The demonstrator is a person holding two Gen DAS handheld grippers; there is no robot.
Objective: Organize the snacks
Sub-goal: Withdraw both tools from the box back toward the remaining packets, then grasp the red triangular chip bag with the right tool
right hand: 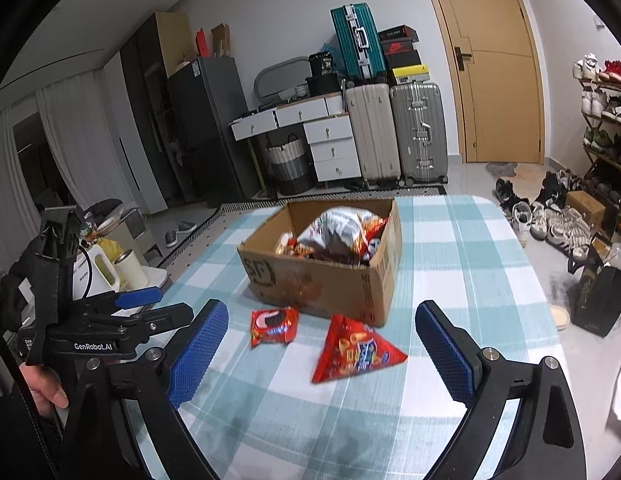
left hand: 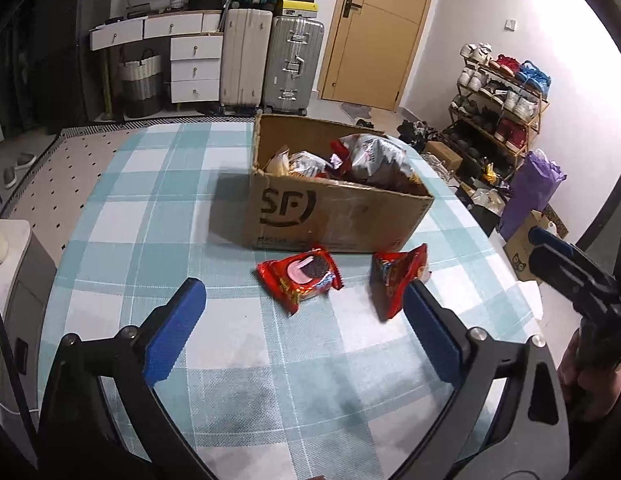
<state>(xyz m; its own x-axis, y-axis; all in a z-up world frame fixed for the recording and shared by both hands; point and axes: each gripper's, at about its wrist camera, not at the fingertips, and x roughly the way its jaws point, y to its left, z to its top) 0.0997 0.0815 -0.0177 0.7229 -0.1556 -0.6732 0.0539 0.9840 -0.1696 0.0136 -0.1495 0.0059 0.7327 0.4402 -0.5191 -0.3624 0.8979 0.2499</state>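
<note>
On the table under a teal-and-white checked cloth (left hand: 158, 184): an open brown cardboard box (left hand: 334, 216), upper middle of both views, heaped with crinkly snack bags (left hand: 374, 156). Just in front of the box, lying flat on the cloth: a red foil cookie packet (left hand: 300, 278) at centre of the left wrist view, and beside it, to its right, a red triangular chip bag (left hand: 396, 276); apart from each other, both close to the box's front wall. Left gripper (left hand: 306, 334), lower frame, blue-padded jaws spread wide, nothing between them, packet just beyond the tips. Right gripper (right hand: 322, 354), likewise spread wide and empty, chip bag lying just beyond its pads (right hand: 198, 354). Behind, upper frame: a beige and a silver hard-shell suitcase (left hand: 292, 64), a tan wooden door (left hand: 374, 28).
</note>
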